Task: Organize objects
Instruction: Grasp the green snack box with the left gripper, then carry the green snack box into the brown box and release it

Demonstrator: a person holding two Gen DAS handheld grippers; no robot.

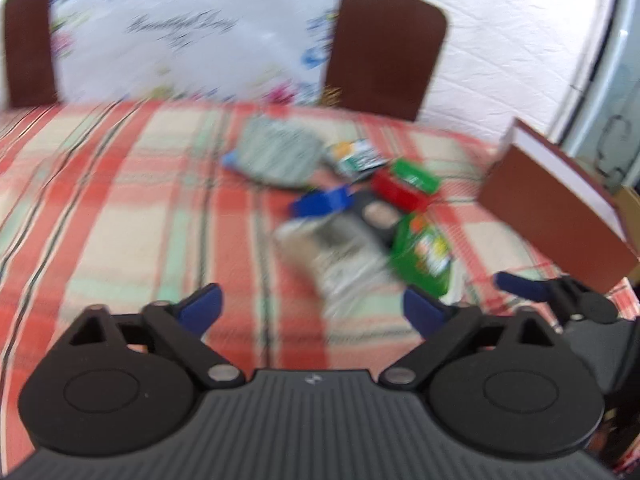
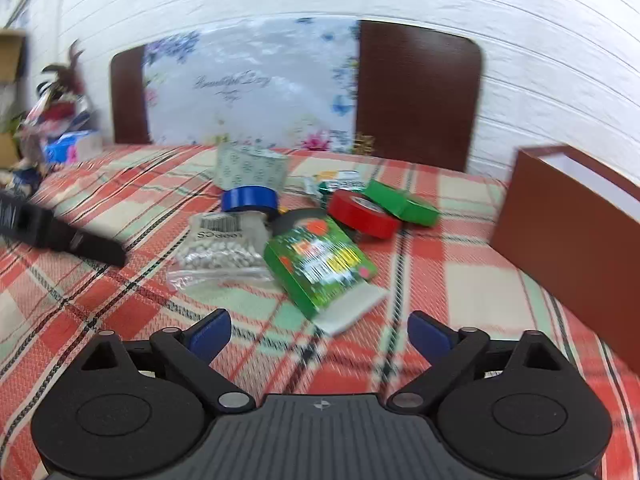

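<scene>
A loose pile lies on the plaid tablecloth [image 2: 120,296]. It holds a green carton [image 2: 320,266], a clear bag of white beads [image 2: 220,248], a blue tape roll [image 2: 250,199], a red tape roll [image 2: 362,212], a green tape roll [image 2: 400,202] and a patterned tape roll [image 2: 250,168]. My right gripper [image 2: 320,334] is open and empty, just short of the green carton. My left gripper [image 1: 312,306] is open and empty too, in front of the bead bag [image 1: 340,264] and the green carton [image 1: 424,256]. The left wrist view is blurred.
An open brown box [image 2: 568,232] stands at the right of the table. Two brown chair backs [image 2: 416,92] and a floral cover [image 2: 248,84] stand behind it, with clutter [image 2: 60,132] at the far left. Small sachets [image 2: 336,182] lie behind the tapes.
</scene>
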